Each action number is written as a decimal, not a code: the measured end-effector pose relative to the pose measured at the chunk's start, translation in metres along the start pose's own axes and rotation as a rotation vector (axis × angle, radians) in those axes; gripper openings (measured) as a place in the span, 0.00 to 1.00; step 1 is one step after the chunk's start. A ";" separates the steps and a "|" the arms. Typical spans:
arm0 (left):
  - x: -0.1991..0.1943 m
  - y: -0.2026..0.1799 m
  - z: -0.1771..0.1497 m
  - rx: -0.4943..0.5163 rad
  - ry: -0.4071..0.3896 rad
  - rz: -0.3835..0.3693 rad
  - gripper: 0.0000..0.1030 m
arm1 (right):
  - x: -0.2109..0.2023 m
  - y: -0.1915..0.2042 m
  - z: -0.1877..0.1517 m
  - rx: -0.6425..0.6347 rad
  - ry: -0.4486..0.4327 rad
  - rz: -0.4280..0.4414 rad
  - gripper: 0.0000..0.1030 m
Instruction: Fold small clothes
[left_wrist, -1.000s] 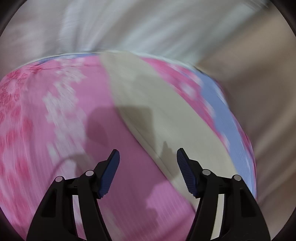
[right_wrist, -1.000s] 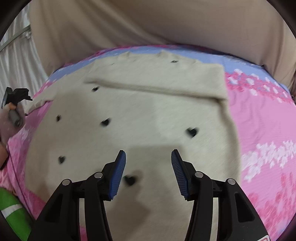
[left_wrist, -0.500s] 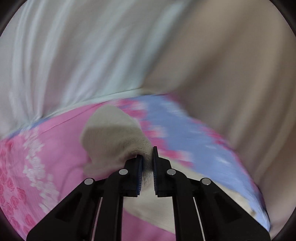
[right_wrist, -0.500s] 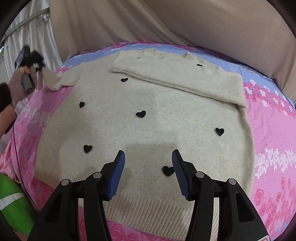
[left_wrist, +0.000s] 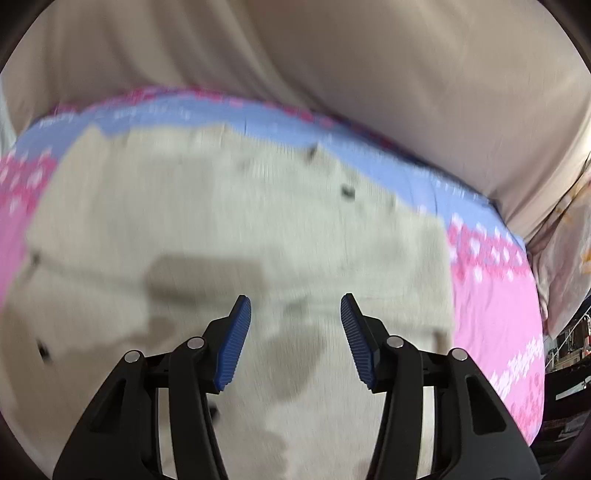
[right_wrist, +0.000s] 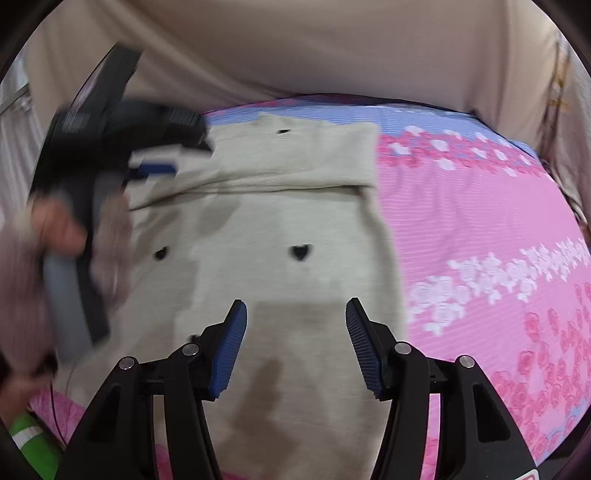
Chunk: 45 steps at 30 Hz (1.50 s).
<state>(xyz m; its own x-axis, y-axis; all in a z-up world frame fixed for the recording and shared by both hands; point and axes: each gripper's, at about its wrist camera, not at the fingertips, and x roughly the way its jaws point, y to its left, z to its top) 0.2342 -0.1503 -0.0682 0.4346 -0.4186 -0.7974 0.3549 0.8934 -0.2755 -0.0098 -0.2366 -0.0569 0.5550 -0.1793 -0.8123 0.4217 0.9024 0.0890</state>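
Observation:
A beige knit sweater (right_wrist: 295, 221) with black hearts (right_wrist: 299, 253) lies flat on the pink and blue flowered bed sheet (right_wrist: 480, 221). A sleeve is folded across its chest near the collar. My right gripper (right_wrist: 296, 343) hovers over the lower body of the sweater, jaws opening a little, nothing between them. My left gripper (right_wrist: 166, 155), held by a hand (right_wrist: 55, 236), is blurred at the upper left by the folded sleeve. In the left wrist view the left gripper (left_wrist: 295, 332) is above the sweater (left_wrist: 258, 221), jaws opening, no cloth between the pads.
Beige fabric (left_wrist: 369, 74) hangs behind the bed's far edge. The sheet (left_wrist: 495, 314) runs bare to the right of the sweater. A green thing (right_wrist: 29, 443) shows at the bottom left. Dark clutter (left_wrist: 569, 343) lies beyond the bed's right edge.
The left gripper shut on the end of the left sleeve, swept it right over the sweater's chest, and has now let go. The right gripper shifted a little toward the sweater's right side.

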 end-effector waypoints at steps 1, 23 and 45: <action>-0.002 0.004 -0.008 -0.024 0.009 -0.001 0.49 | 0.001 -0.006 0.003 0.005 -0.006 -0.005 0.53; -0.087 0.221 -0.018 -0.441 -0.100 0.231 0.54 | 0.173 0.023 0.147 0.251 0.018 0.189 0.08; -0.008 0.206 0.024 -0.529 0.023 0.157 0.58 | 0.141 -0.042 0.120 0.200 -0.012 0.042 0.11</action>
<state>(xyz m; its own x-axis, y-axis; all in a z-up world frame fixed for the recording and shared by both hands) 0.3235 0.0332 -0.1057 0.4283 -0.2755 -0.8606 -0.1800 0.9073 -0.3800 0.1364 -0.3469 -0.1062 0.5831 -0.1483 -0.7988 0.5314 0.8134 0.2369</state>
